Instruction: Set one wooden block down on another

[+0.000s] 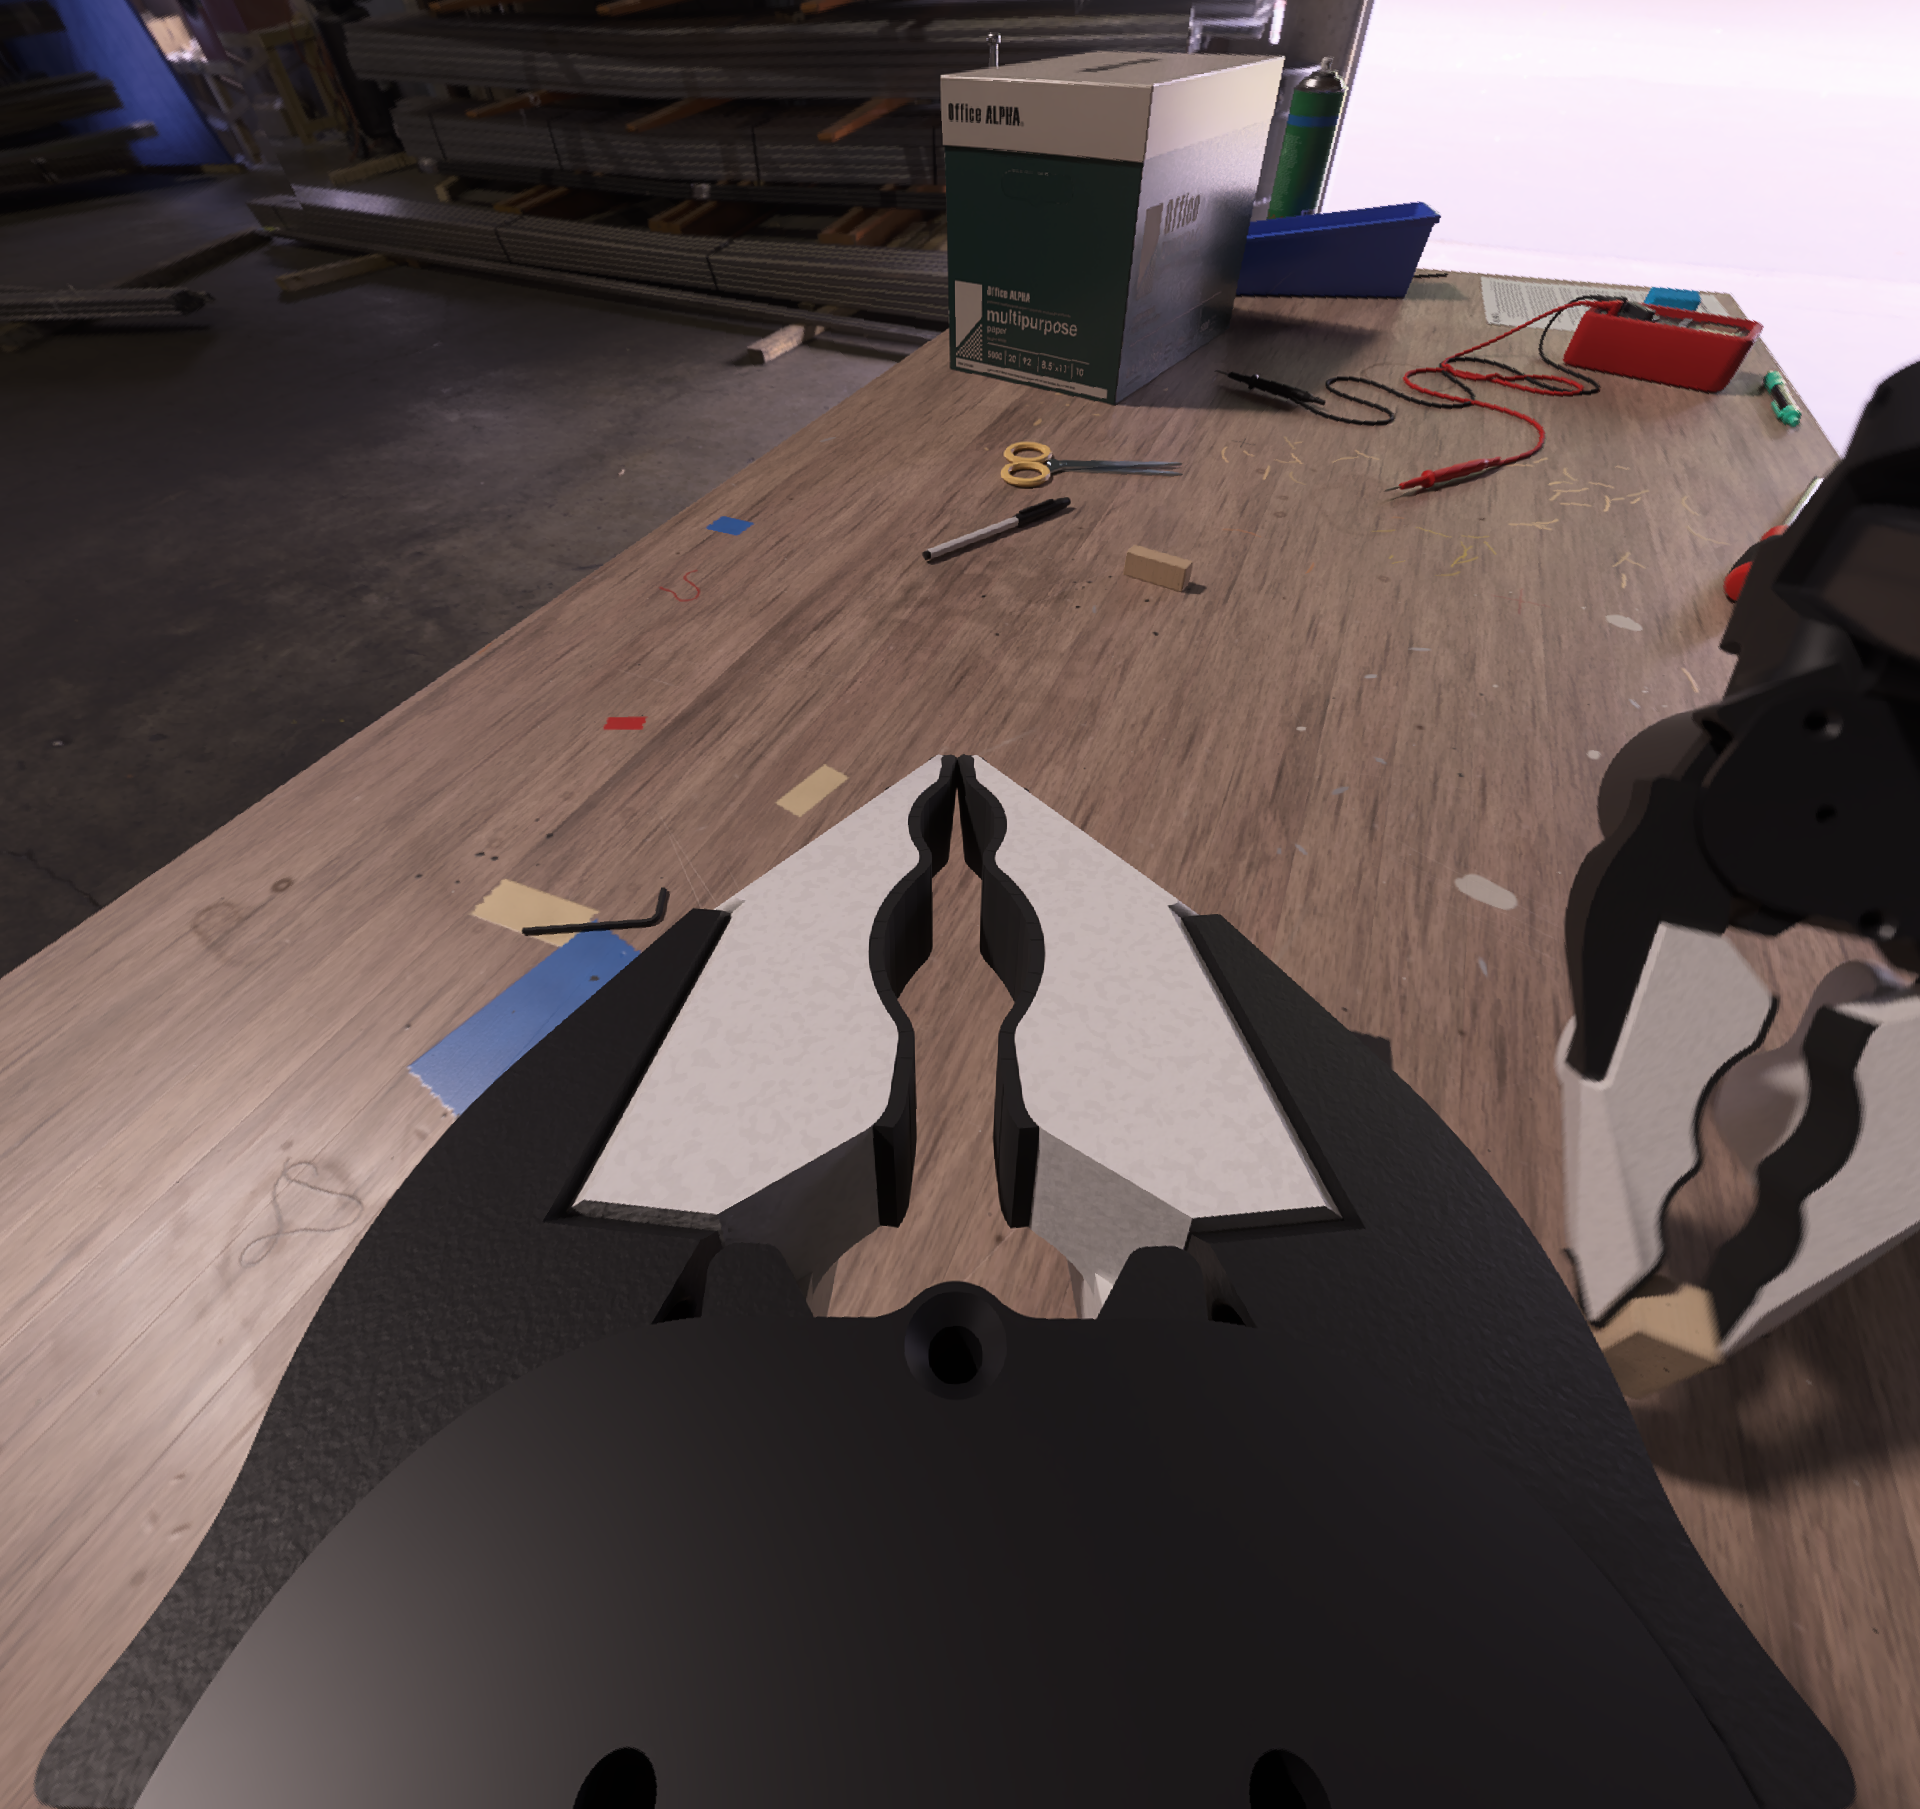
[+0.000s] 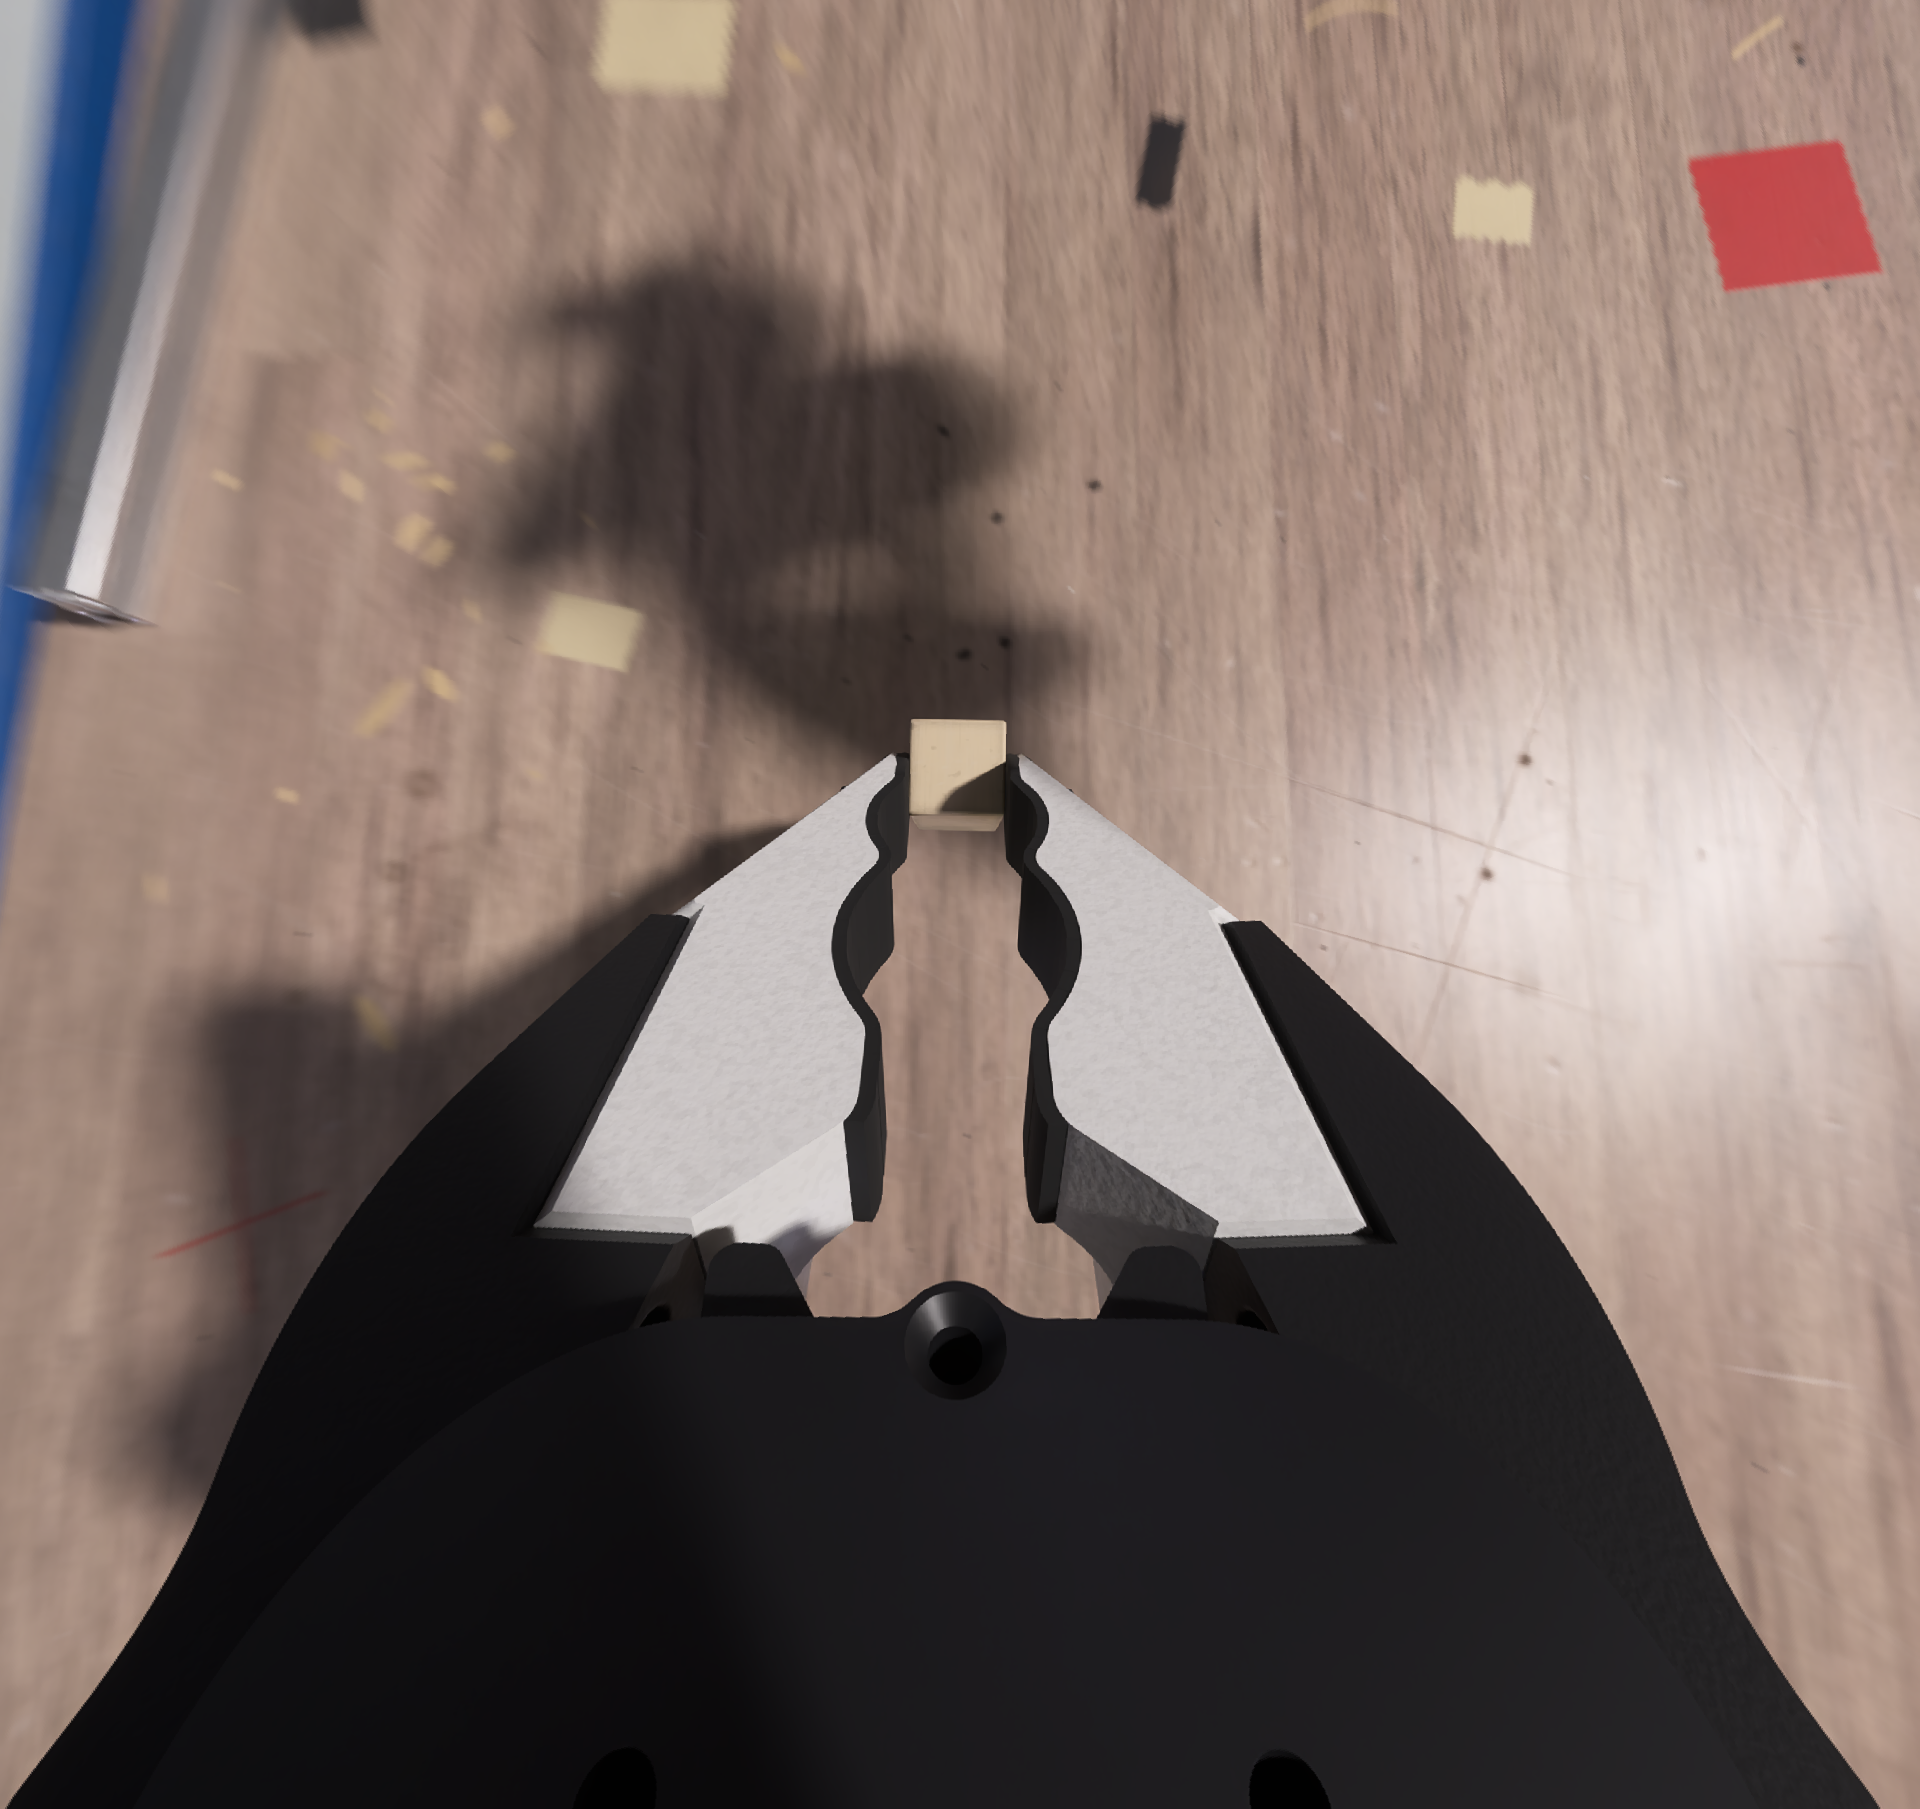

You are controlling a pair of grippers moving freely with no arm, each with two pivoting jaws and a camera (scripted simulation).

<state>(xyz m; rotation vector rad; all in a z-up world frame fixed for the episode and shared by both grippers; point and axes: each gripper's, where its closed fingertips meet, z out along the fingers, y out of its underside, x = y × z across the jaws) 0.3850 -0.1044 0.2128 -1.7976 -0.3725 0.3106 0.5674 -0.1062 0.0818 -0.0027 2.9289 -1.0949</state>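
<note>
A pale wooden block [image 1: 1158, 567] lies on the wooden table [image 1: 1351, 720], far ahead of my left gripper. My left gripper [image 1: 956, 770] is shut and empty, its fingertips touching, low over the table. My right gripper [image 2: 956, 785] is shut on a second small wooden block [image 2: 956, 767], pinched at its fingertips over the table. In the left wrist view the right gripper [image 1: 1662, 1328] points down at the right edge, with the block [image 1: 1647, 1352] showing at its tips close to the tabletop.
A paper box [image 1: 1091, 232], yellow-handled scissors [image 1: 1081, 464], a marker [image 1: 997, 530], a red meter [image 1: 1662, 341] with leads, and a blue bin [image 1: 1340, 247] stand beyond. A hex key [image 1: 603, 921] lies left. A metal tube [image 2: 156, 305] lies along the table's blue edge.
</note>
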